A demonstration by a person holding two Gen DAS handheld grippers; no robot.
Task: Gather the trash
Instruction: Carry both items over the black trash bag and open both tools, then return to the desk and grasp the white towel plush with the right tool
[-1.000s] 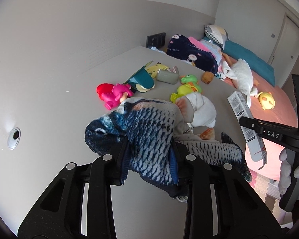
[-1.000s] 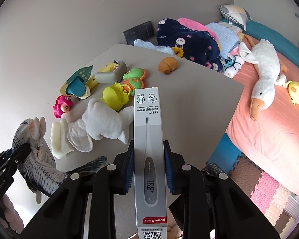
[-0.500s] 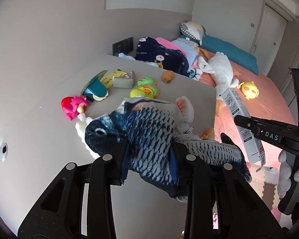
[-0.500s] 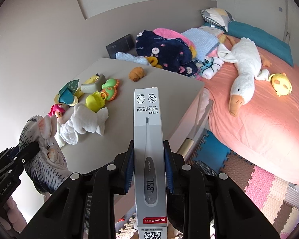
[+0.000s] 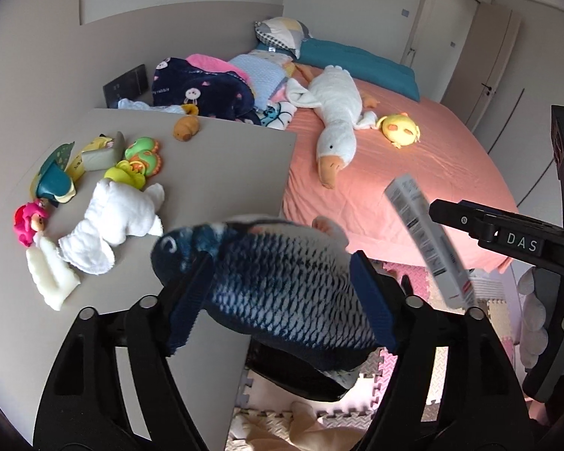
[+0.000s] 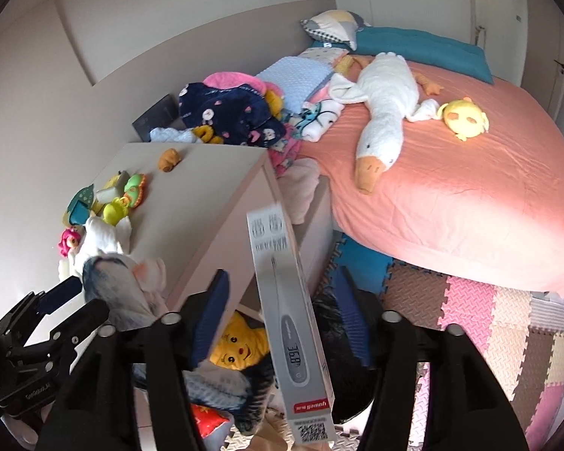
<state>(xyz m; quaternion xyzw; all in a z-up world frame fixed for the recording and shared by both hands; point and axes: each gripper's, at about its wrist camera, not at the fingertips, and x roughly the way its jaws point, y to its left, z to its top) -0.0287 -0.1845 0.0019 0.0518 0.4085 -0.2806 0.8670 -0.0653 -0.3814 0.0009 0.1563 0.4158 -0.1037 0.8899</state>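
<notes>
Left gripper (image 5: 282, 297) is opening, its fingers (image 5: 190, 300) spread wide beside the blue plush fish (image 5: 282, 282), which hangs between them past the worktop (image 5: 214, 173) edge. Right gripper (image 6: 282, 323) is opening too, fingers (image 6: 210, 315) parted and clear of the thermometer box (image 6: 293, 323), tilted between them above the yellow plush (image 6: 238, 345) and foam floor mats (image 6: 481, 323)

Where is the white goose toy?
In both wrist views the white goose toy lies on the pink bed, right of the desk, beside the yellow chick.
</notes>
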